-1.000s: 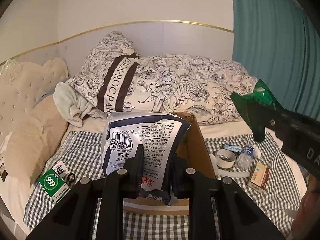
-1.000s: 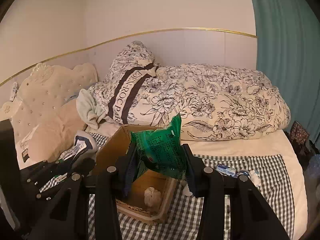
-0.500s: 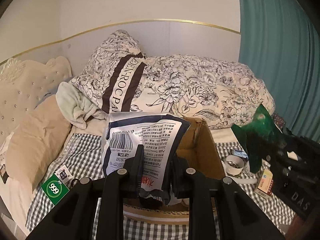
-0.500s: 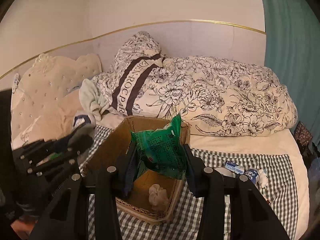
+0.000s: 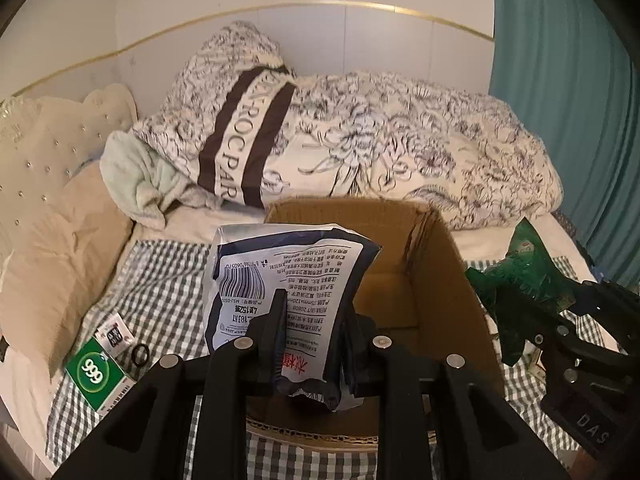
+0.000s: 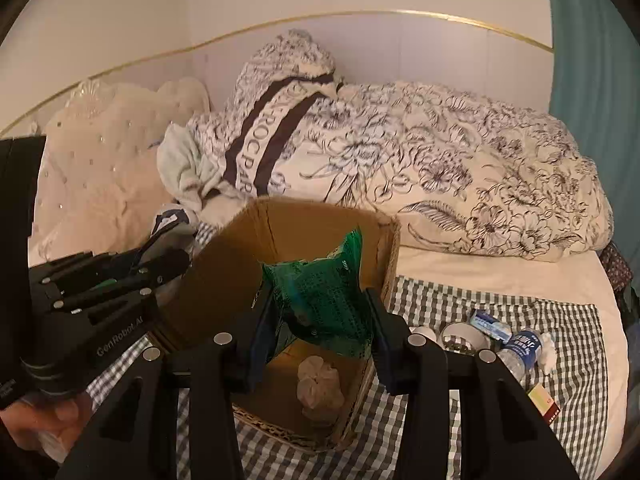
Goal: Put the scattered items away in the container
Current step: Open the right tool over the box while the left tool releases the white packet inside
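1. The cardboard box [image 5: 448, 264] sits open on the checked blanket [image 5: 168, 280]; in the left wrist view it now fills more of the frame than a second ago, its far wall and inside corner plainly in sight.
2. In the right wrist view the box [image 6: 224, 280] has drawn nearer and lies more directly below, with a crumpled pale wad [image 6: 320, 384] on its floor.
3. The left gripper [image 5: 316, 344] has its jaws clamped on the blue-and-white printed pouch [image 5: 288, 288], held upright over the near rim of the box, as before.
4. The right gripper [image 6: 320, 336] has its jaws closed on the green packet [image 6: 324, 296], which hangs over the box opening; earlier it was more toward the box's near right edge.
5. From the left wrist view the green packet [image 5: 520, 276] now shows just beside the box's right wall, lower than a second ago.
6. Still lying on the blanket: a green "999" box [image 5: 96, 376] and a black ring [image 5: 140, 354] at the left; a water bottle [image 6: 520, 348], a small round dish [image 6: 460, 340] and a blue-white carton [image 6: 488, 322] at the right.
7. The flowered quilt [image 6: 460, 184] lies heaped behind.
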